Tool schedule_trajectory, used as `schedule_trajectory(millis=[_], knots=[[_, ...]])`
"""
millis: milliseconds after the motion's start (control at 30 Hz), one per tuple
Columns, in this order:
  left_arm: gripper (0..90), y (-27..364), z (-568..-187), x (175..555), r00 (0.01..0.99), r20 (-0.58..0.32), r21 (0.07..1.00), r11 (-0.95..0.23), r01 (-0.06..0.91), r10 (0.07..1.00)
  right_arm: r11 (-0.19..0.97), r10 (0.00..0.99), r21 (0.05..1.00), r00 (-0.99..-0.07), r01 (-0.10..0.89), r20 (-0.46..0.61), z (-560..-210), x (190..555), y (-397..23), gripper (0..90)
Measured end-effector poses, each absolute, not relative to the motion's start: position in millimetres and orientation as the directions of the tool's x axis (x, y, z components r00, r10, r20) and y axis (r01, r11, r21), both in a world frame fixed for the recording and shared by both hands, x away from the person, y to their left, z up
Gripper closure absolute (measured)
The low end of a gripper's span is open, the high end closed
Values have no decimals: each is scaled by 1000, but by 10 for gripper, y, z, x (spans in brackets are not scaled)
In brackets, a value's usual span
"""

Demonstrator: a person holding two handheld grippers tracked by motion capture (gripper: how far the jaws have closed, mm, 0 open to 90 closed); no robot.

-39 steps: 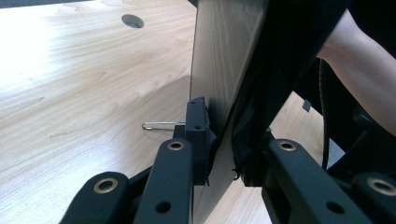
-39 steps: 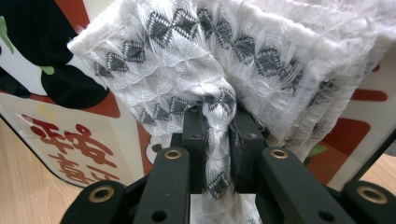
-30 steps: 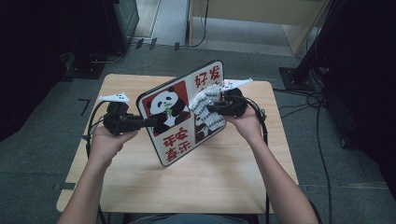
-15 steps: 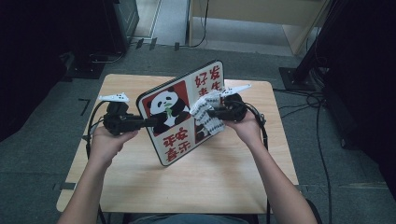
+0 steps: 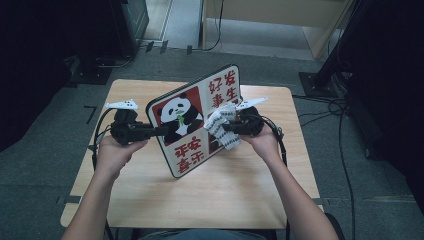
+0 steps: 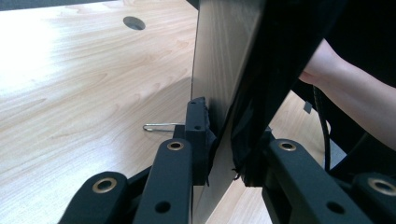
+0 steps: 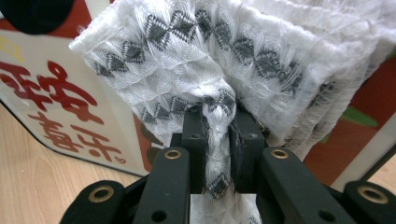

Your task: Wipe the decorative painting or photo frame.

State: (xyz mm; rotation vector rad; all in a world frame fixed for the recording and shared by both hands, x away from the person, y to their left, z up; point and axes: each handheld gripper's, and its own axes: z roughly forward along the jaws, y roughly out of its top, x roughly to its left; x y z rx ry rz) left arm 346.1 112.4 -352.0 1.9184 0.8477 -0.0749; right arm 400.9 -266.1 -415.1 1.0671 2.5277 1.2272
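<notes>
A square board [image 5: 192, 120] with a panda picture and red Chinese characters stands tilted on its lower corner on the wooden table [image 5: 235, 195]. My left gripper [image 5: 162, 131] is shut on the board's left edge; in the left gripper view its jaws clamp the thin board edge [image 6: 219, 93]. My right gripper [image 5: 226, 126] is shut on a folded white cloth [image 5: 222, 125] with a dark diamond pattern, pressed against the board's face. In the right gripper view the cloth [image 7: 219, 84] bunches between the jaws of my right gripper [image 7: 219, 140], in front of the board [image 7: 56, 93].
A thin metal wire loop [image 6: 159, 126] lies on the table behind the board. A cable hole [image 6: 134, 22] is in the far tabletop. Cables trail on the grey floor at right [image 5: 345, 125]. A wooden cabinet [image 5: 280, 15] stands behind the table.
My right gripper with the cloth has slid slightly down across the board's face. The left gripper and the board have stayed put.
</notes>
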Motion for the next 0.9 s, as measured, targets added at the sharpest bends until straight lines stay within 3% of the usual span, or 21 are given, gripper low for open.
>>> schedule_trajectory(millis=[900], knots=[[779, 1129, -3512, 3439, 757, -380, 779, -257, 571, 531, 413, 657, 686, -718, 599, 230, -4474, 3972, -2718, 797]])
